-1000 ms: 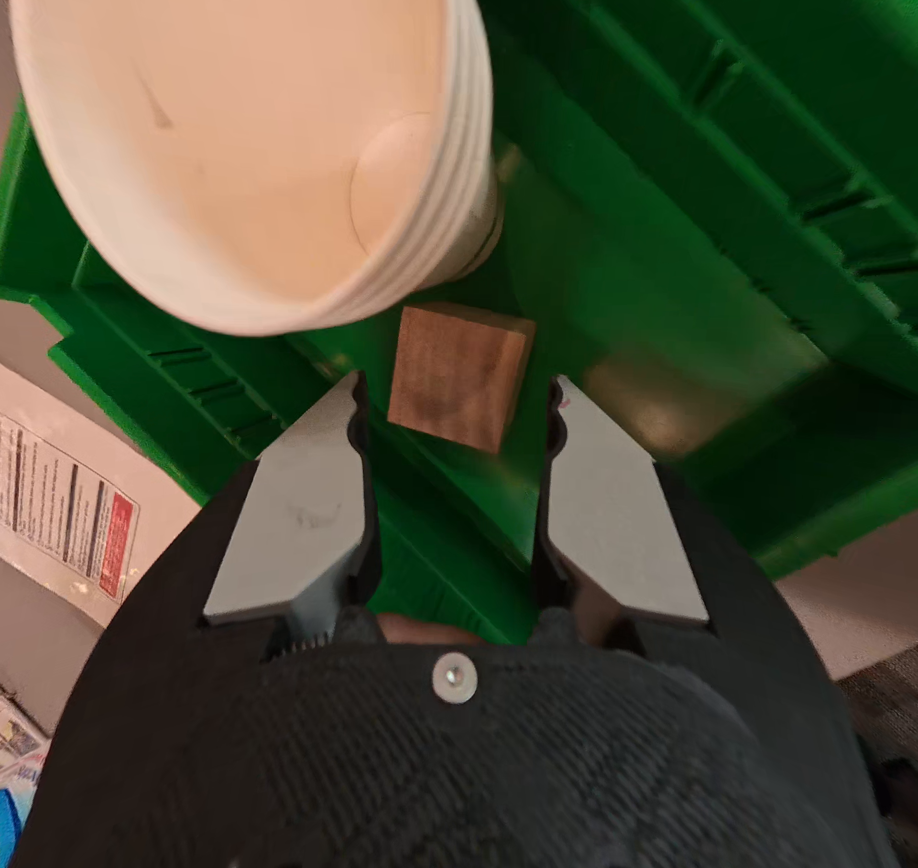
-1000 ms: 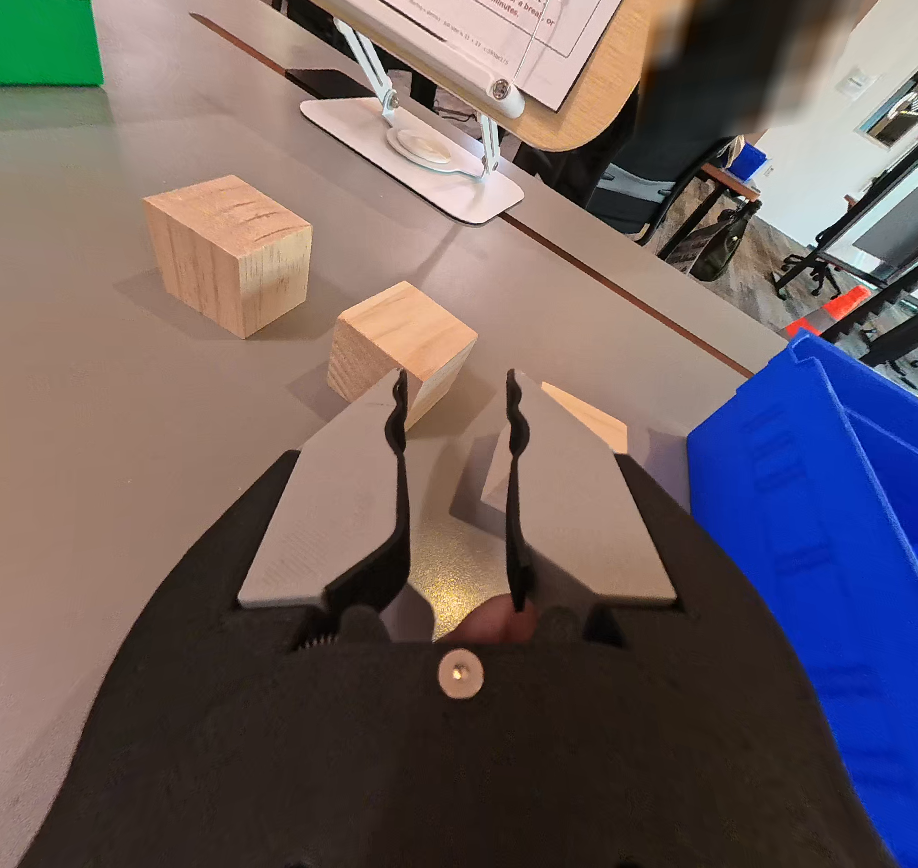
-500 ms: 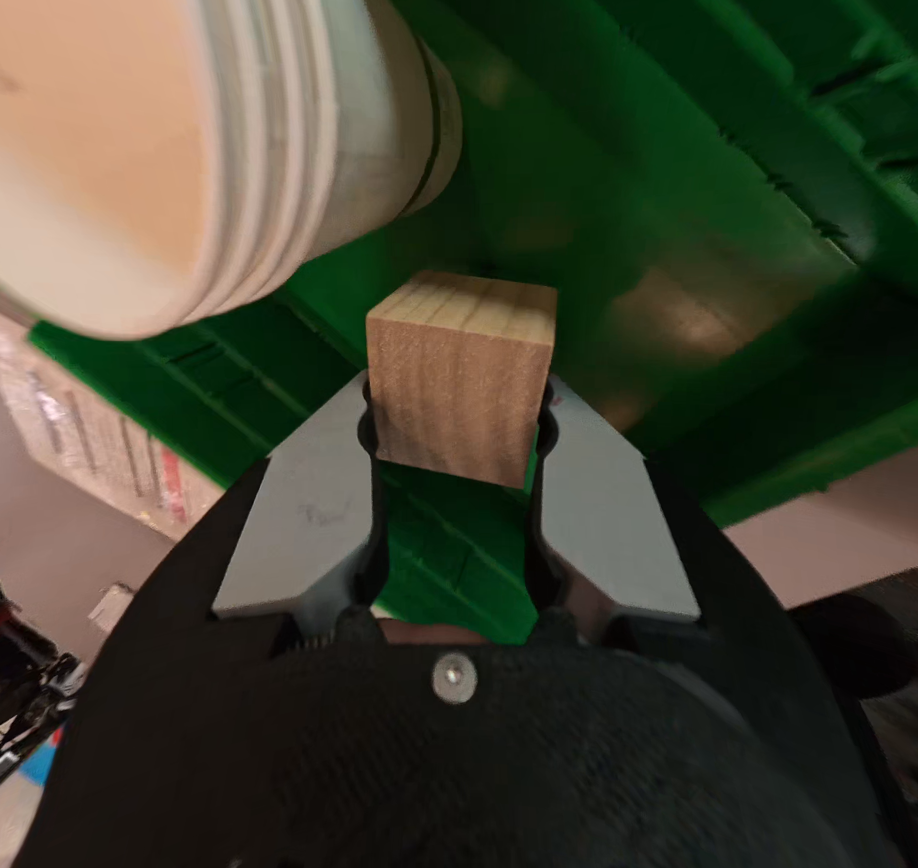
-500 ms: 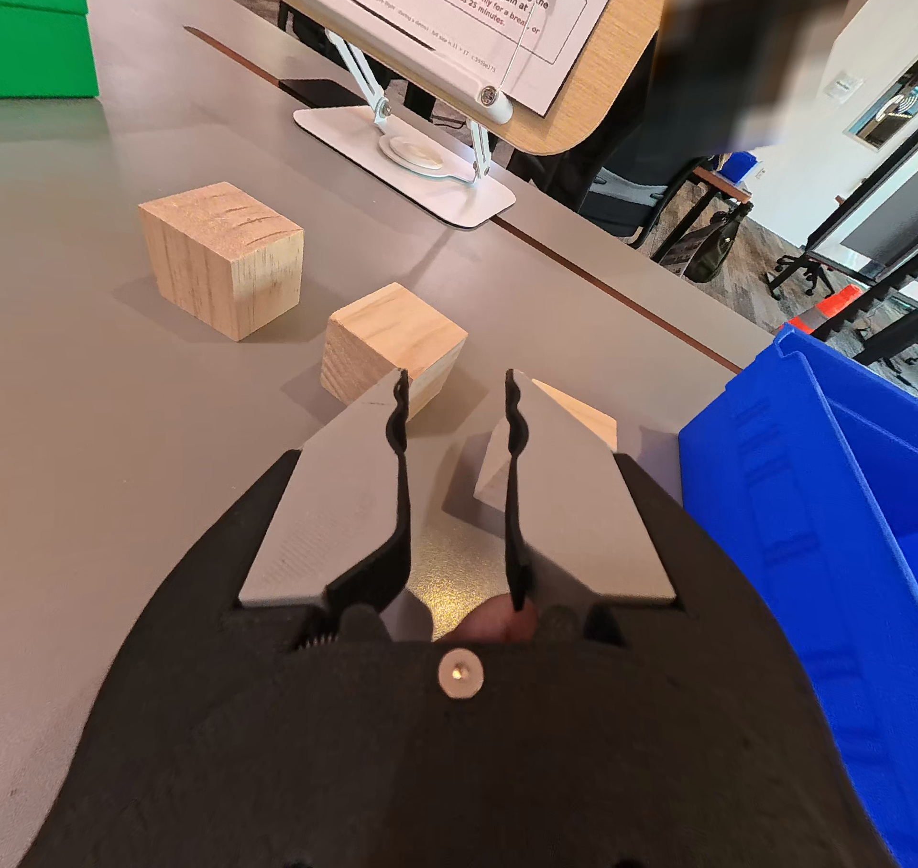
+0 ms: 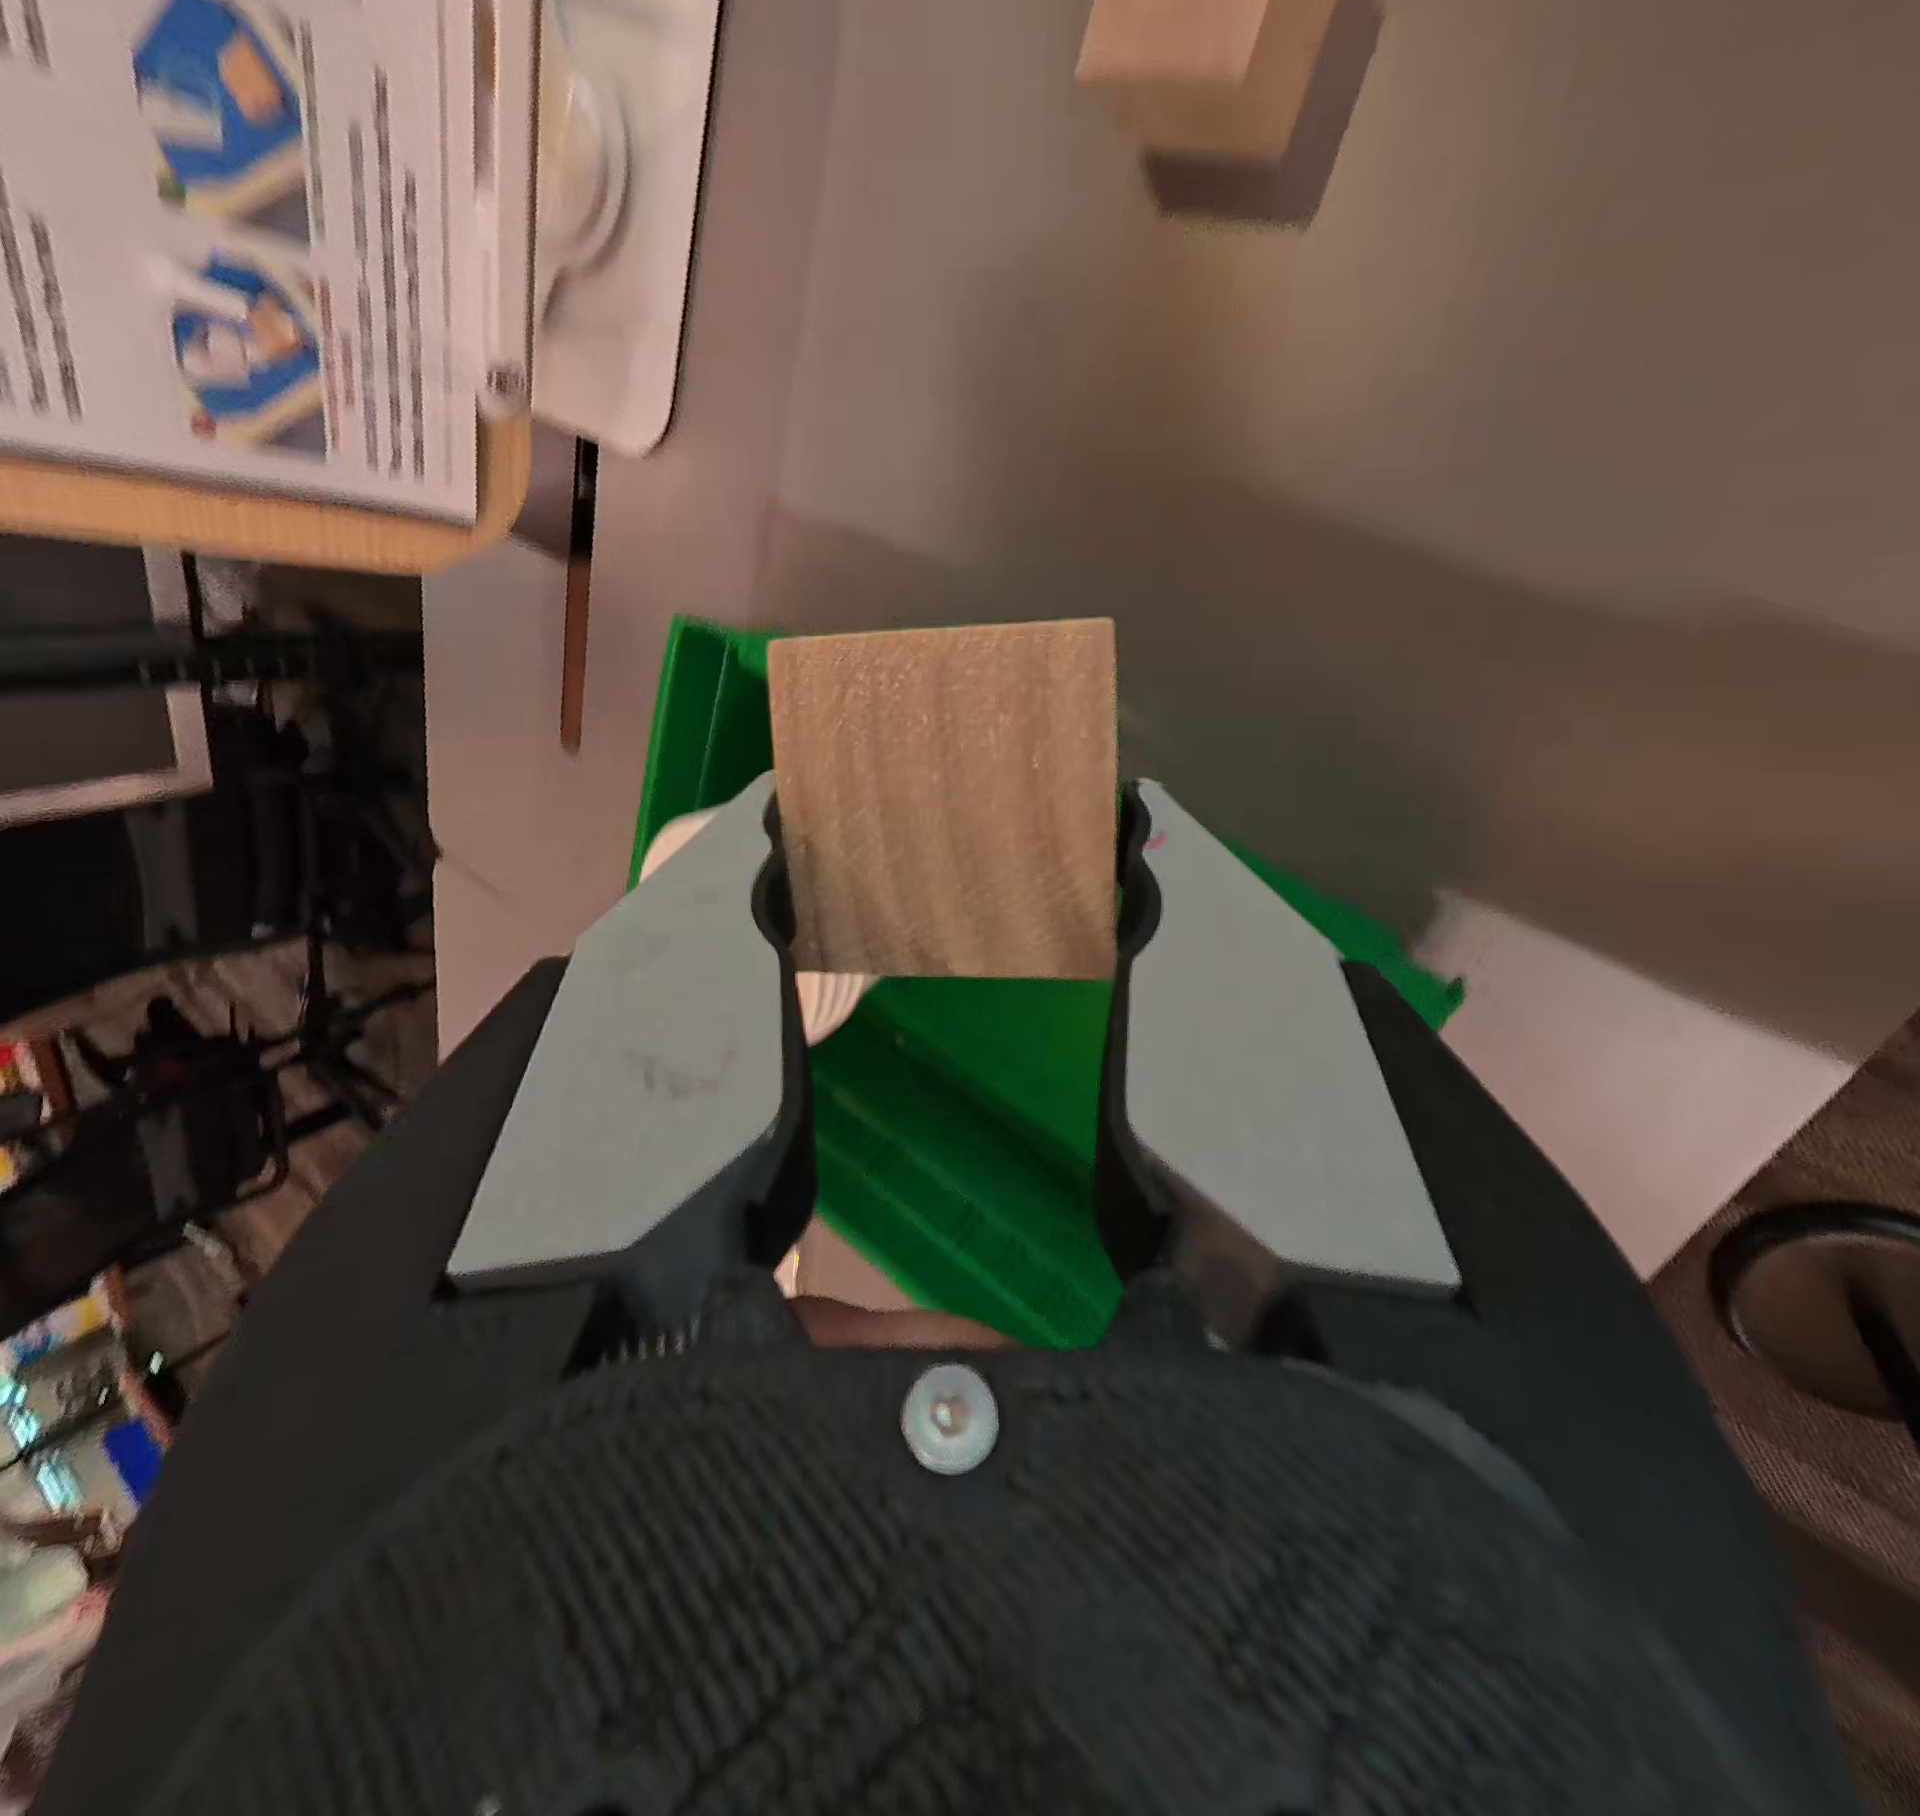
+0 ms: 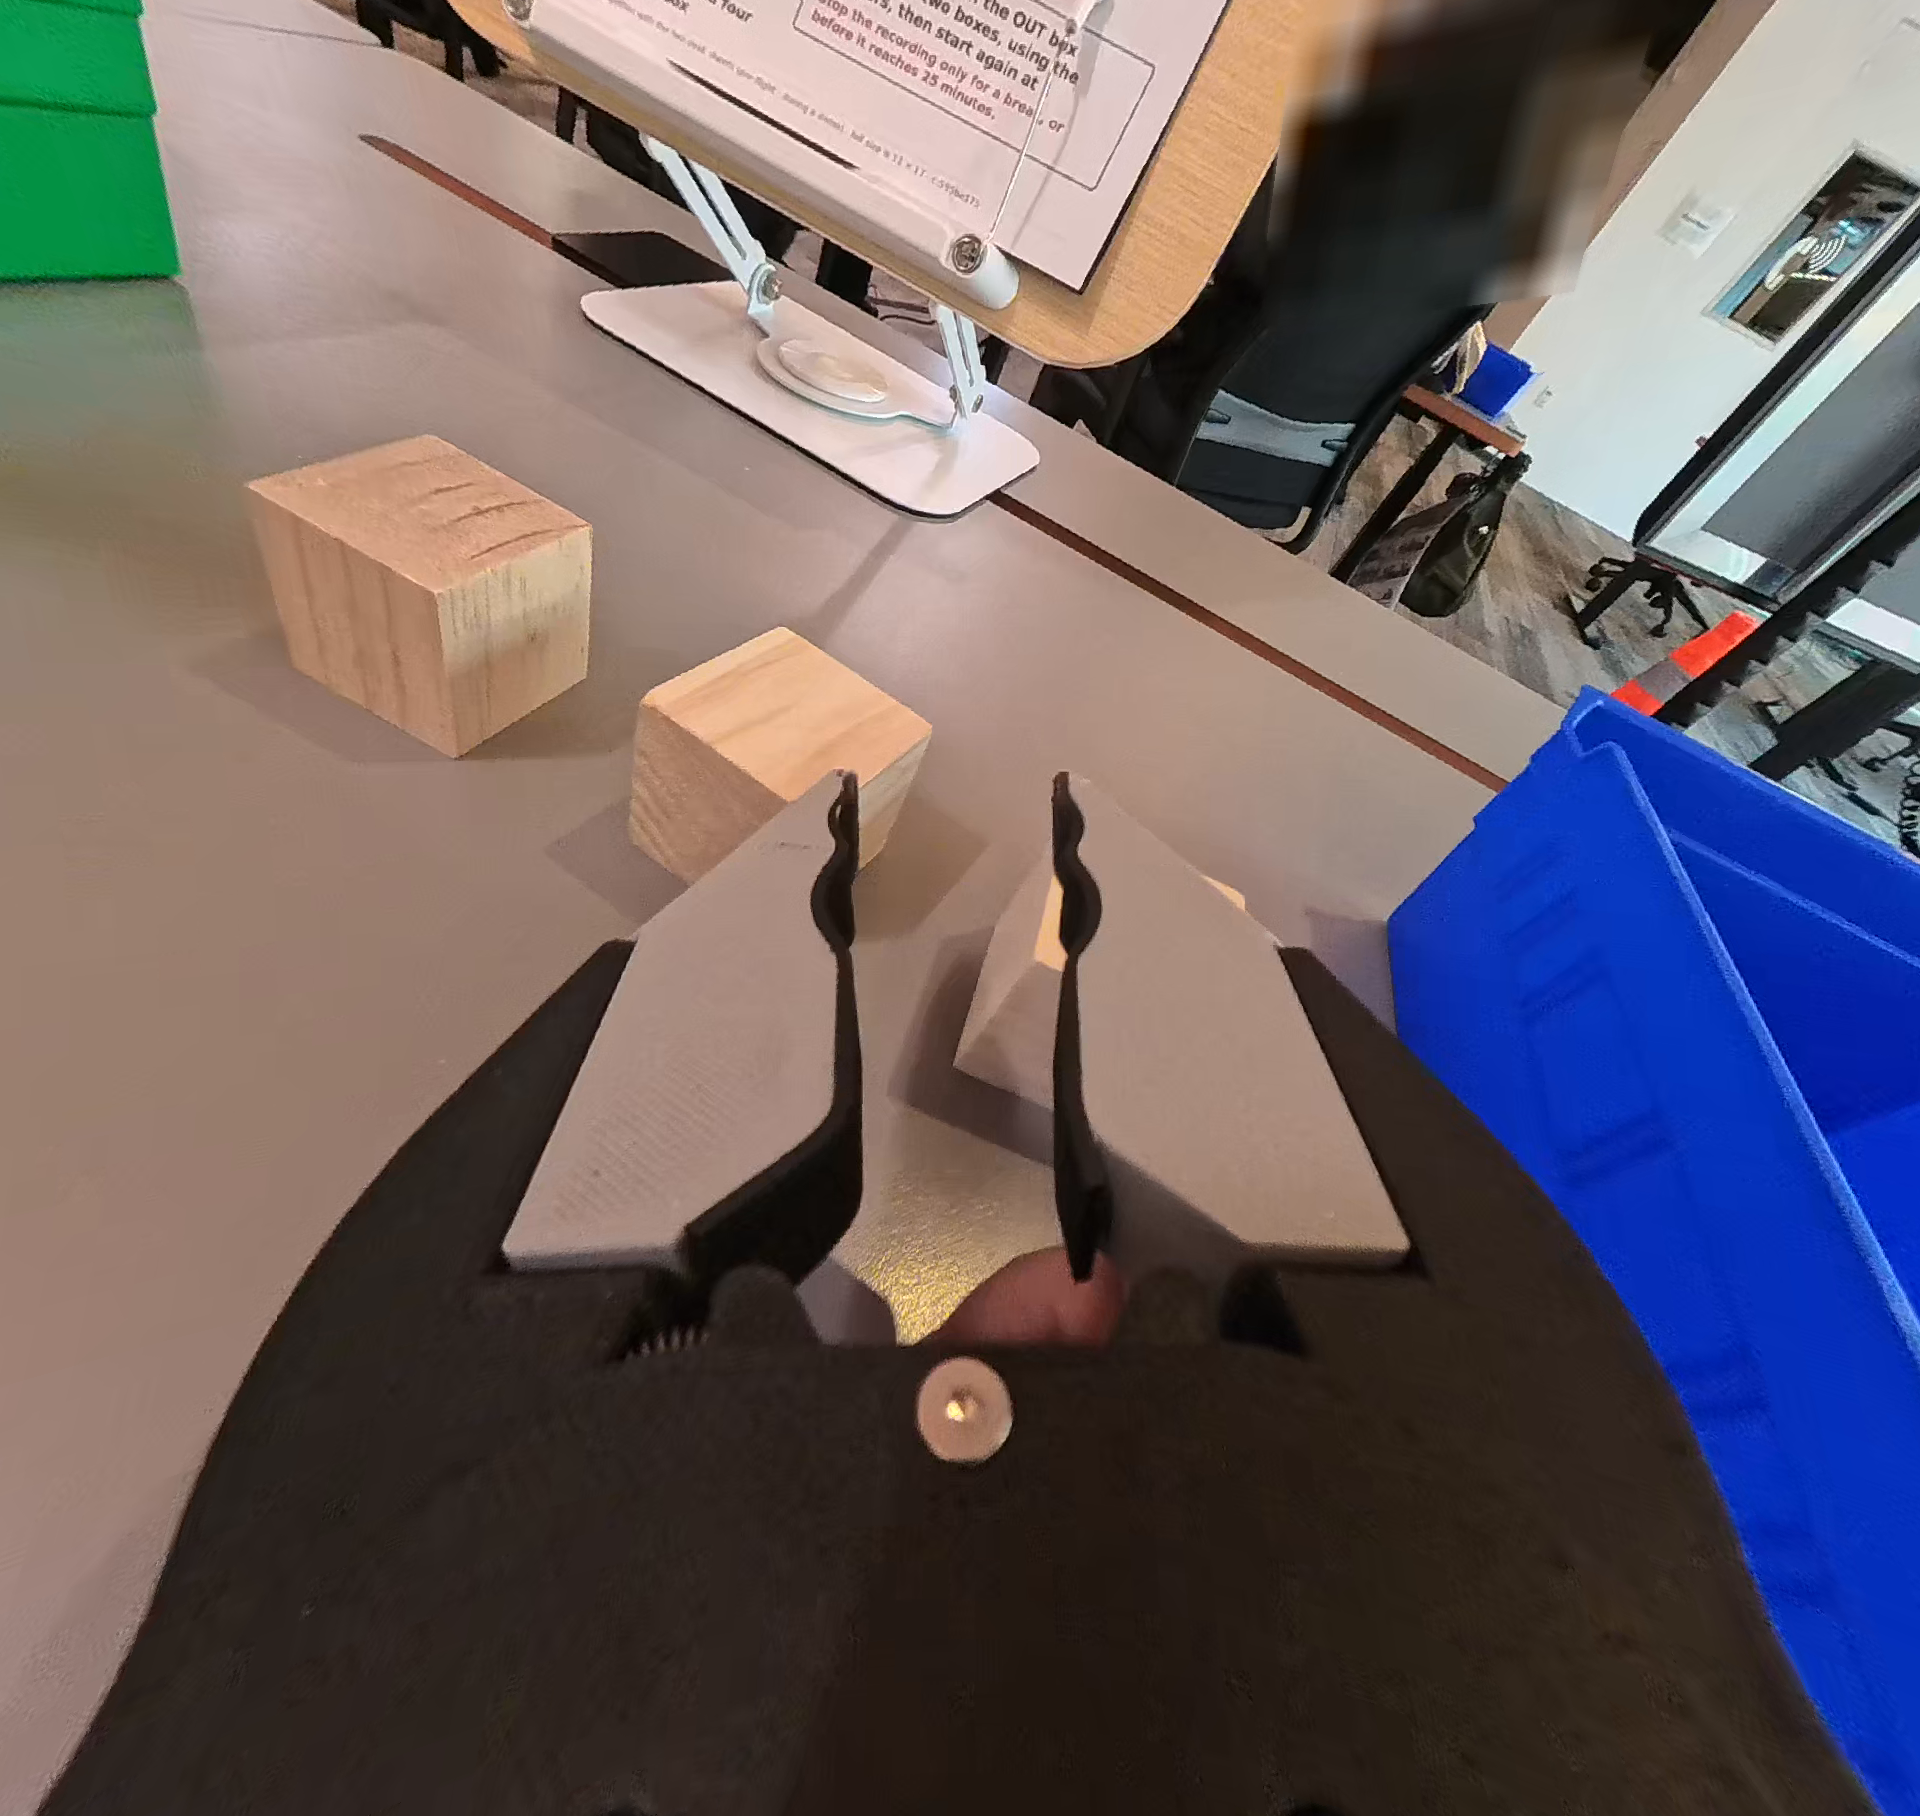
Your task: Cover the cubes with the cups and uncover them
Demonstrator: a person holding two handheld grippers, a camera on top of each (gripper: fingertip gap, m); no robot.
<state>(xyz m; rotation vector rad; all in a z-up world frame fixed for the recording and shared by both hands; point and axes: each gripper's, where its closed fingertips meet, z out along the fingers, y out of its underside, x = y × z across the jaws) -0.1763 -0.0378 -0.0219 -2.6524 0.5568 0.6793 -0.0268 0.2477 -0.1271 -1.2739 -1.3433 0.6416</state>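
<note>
In the left wrist view my left gripper (image 5: 951,796) is shut on a light wooden cube (image 5: 940,800), with both pads pressed on its sides, and holds it in the air above the green bin (image 5: 935,1122). A bit of white cup (image 5: 826,1006) shows below the cube. Another cube (image 5: 1195,31) lies on the grey table (image 5: 1455,416) farther off. In the right wrist view my right gripper (image 6: 951,790) is open and empty just above the table (image 6: 260,935). Two cubes (image 6: 416,592) (image 6: 769,727) lie ahead to its left. A third cube (image 6: 1047,925) is mostly hidden behind its right finger.
A blue bin (image 6: 1662,1091) stands close on the right of the right gripper. The green bin (image 6: 73,104) shows at the far left. A board with papers on a white stand (image 6: 821,384) is at the table's back edge; chairs stand beyond.
My left gripper closed on the cube inside the green bin beside the stacked cups and lifted it out; its view swung toward the table. The right gripper barely moved.
</note>
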